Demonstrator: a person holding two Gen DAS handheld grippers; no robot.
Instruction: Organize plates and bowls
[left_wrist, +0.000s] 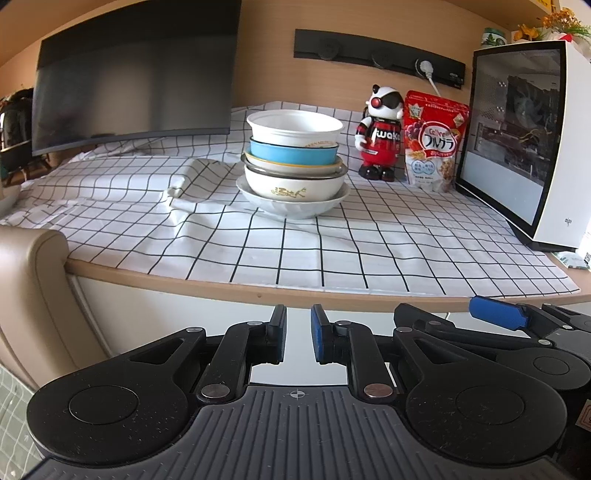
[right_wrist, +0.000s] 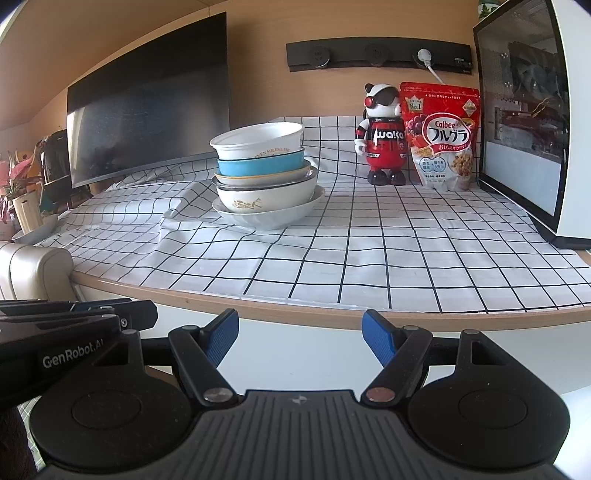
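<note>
From my left gripper (left_wrist: 298, 338), the fingers are clenched on nothing, short of the table (left_wrist: 258, 291); the stack of bowls (left_wrist: 292, 164) sits far across the cloth, already nested.

From my right gripper (right_wrist: 300, 339), fingers released and empty. I judge the stacking done; next means reaching forward only if resorting.

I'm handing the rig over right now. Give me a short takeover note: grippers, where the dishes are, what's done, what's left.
Left gripper: jaws nearly closed, holding nothing, short of the table edge.
Right gripper: open, empty, also short of the edge.
Dishes: one stack of bowls on the checked tablecloth, white bowl on top, wide white dish at the bottom, left of the toy robot.
Done: everything sits in that one pile.
Left: neither gripper touches the pile; any sorting remains.
</note>
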